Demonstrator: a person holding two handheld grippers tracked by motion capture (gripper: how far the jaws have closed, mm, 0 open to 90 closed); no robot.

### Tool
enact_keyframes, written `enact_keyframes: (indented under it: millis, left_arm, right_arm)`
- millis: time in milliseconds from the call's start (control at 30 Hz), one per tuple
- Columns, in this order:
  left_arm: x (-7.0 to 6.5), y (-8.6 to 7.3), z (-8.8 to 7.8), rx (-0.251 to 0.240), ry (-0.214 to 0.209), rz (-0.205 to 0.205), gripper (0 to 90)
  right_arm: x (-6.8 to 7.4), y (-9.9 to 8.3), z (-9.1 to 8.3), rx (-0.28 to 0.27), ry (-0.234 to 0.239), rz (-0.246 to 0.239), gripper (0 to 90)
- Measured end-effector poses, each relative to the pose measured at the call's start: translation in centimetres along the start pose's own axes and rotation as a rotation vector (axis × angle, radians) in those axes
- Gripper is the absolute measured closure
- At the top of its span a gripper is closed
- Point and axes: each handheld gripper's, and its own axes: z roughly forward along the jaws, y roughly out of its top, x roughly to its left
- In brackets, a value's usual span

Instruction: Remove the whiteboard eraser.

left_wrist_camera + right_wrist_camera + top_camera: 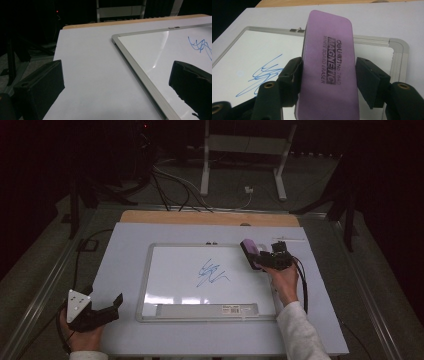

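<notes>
the purple eraser (327, 67) carries black print that reads "deli", "magnetic", "white board eraser" and "no. 7840", legible in the right gripper view. the right gripper (328, 72) pinches it across its width, one jaw on each long side, and holds it above the far right part of the whiteboard (398, 47). in the high view the eraser (249, 252) is a small purple block at the board's far right edge, its print too small to read, with the right gripper (264, 260) just beside it. one blue scribble (211, 273) sits near the middle of the one whiteboard (146, 285), which lies on a pale table (120, 270). a strip along the board's near edge bears a small label, unreadable. the left gripper (107, 312) rests near the table's near left corner, jaws spread with nothing between them. its own view shows the board's corner (115, 38), one edge of the scribble (200, 46) and bare table between the jaws. there are two grippers, one eraser.
</notes>
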Motion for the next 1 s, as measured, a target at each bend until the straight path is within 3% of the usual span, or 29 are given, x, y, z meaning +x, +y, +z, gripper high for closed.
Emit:
enact_keyframes:
  millis: [1000]
  left_arm:
    - [0.0, 0.0, 0.0, 0.003, 0.001, -0.004, 0.6]
  right_arm:
    - [2.4, -0.2, 0.1, 0.008, 0.026, -0.084, 40.2]
